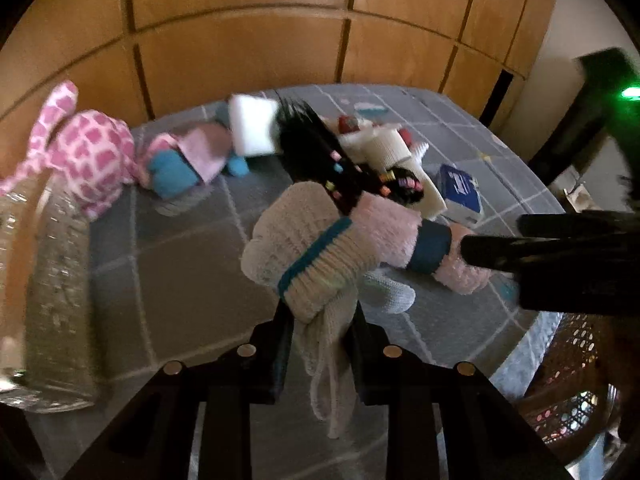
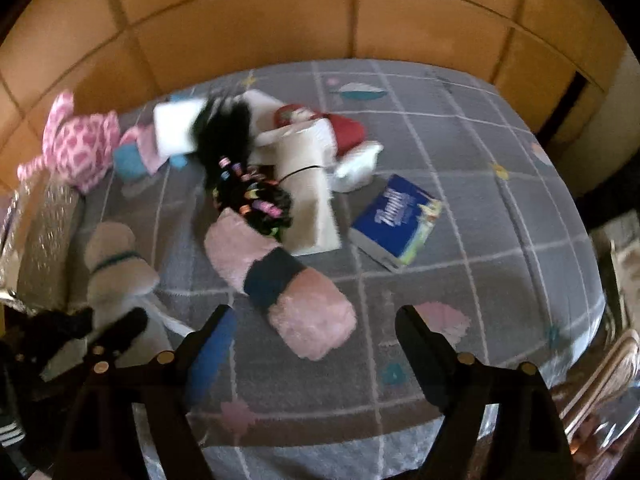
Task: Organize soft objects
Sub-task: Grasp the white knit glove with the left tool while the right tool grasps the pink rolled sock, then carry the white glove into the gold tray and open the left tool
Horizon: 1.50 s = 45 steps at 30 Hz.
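- Right gripper (image 2: pixel 316 344): jaws wide, empty, pointed down at the bed (image 2: pixel 460 208).
- Pink roll (image 2: pixel 280 276) just ahead between the jaws, long axis diagonal, upper left to lower right.
- Left gripper (image 1: pixel 320 344): clamped on white glove (image 1: pixel 308 256), beside the roll's left end.

Light: warm, dim indoors — glare patches on the wardrobe (image 1: pixel 248 40) top.
Blur: motion smear on the pink toy (image 1: pixel 86 156) and brush (image 2: pixel 224 136).
Edges: fisheye bend, black corners.
Glow: green lamp (image 1: pixel 630 92) at right — flared.
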{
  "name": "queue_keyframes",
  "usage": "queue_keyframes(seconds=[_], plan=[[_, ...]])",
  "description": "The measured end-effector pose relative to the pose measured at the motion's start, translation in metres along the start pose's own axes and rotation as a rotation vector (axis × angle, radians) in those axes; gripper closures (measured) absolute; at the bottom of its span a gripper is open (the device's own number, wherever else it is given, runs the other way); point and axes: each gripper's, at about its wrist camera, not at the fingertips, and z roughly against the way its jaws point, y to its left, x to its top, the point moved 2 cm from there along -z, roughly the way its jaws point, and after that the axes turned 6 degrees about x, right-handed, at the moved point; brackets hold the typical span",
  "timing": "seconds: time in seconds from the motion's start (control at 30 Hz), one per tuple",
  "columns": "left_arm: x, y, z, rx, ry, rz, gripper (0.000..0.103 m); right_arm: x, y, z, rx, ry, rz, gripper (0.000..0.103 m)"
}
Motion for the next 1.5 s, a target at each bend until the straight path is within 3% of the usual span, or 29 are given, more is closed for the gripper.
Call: queue_keyframes(seconds=[0.13,0.23,0.33,0.57,1.0,1.2,1.37,1.5], plan=[[0.005,0.003,0.015,0.033,-0.048,-0.009,0.077,0.009,0.017,-0.030,-0.054,0.098,0.093,0.020],[0.007,0.006,0.032,0.054,-0.095,-0.022,0.077,0.011,0.024,-0.051,-0.069,0.179,0.123,0.034],[0.010,0.011,0.046,0.064,-0.134,-0.024,0.077,0.016,0.028,-0.056,-0.108,0.170,0.131,0.049],[0.017,0.021,0.067,0.069,-0.189,-0.005,0.077,0.014,0.021,-0.061,-0.093,0.137,0.069,0.050],[0.026,0.035,0.085,0.050,-0.214,0.027,0.077,0.012,0.030,-0.066,-0.134,0.120,0.097,0.049],[0.060,0.090,0.085,0.029,-0.178,0.155,0.077,0.011,0.028,-0.064,-0.135,0.112,0.102,0.049],[0.086,0.166,0.082,0.111,-0.164,0.296,0.077,0.011,0.029,-0.064,-0.139,0.106,0.107,0.050],[0.085,0.233,0.096,0.195,-0.189,0.430,0.077,0.011,0.029,-0.063,-0.139,0.102,0.113,0.050]])
